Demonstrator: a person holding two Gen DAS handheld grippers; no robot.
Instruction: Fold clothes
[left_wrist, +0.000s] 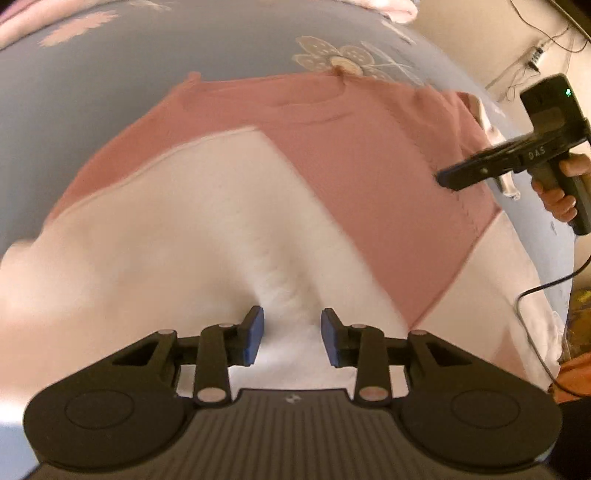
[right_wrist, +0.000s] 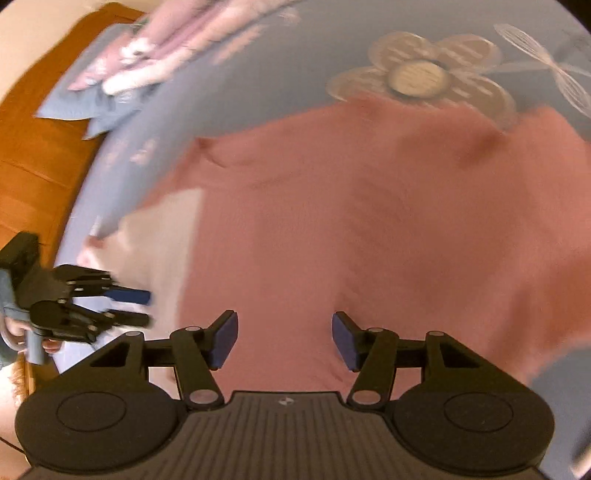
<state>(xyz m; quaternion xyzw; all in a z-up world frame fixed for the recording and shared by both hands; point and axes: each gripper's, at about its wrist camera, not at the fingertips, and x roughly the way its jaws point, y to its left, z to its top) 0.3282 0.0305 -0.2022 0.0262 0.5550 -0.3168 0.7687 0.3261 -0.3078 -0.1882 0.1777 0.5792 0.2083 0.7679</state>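
A pink and white shirt (left_wrist: 332, 155) lies spread on a blue-grey bedsheet (left_wrist: 110, 92); a white part is folded over the pink body. My left gripper (left_wrist: 291, 332) is open, its blue pads either side of a ridge of white cloth (left_wrist: 288, 288). It also shows in the right wrist view (right_wrist: 129, 306), at the shirt's left edge. My right gripper (right_wrist: 284, 339) is open and empty above the pink cloth (right_wrist: 369, 221). It also shows in the left wrist view (left_wrist: 447, 179), over the shirt's right side.
The bedsheet (right_wrist: 258, 74) has large flower prints (right_wrist: 421, 74). Pillows and folded bedding (right_wrist: 122, 62) lie at the far left by a wooden headboard (right_wrist: 33, 147). Cables (left_wrist: 535, 48) hang on the wall at right.
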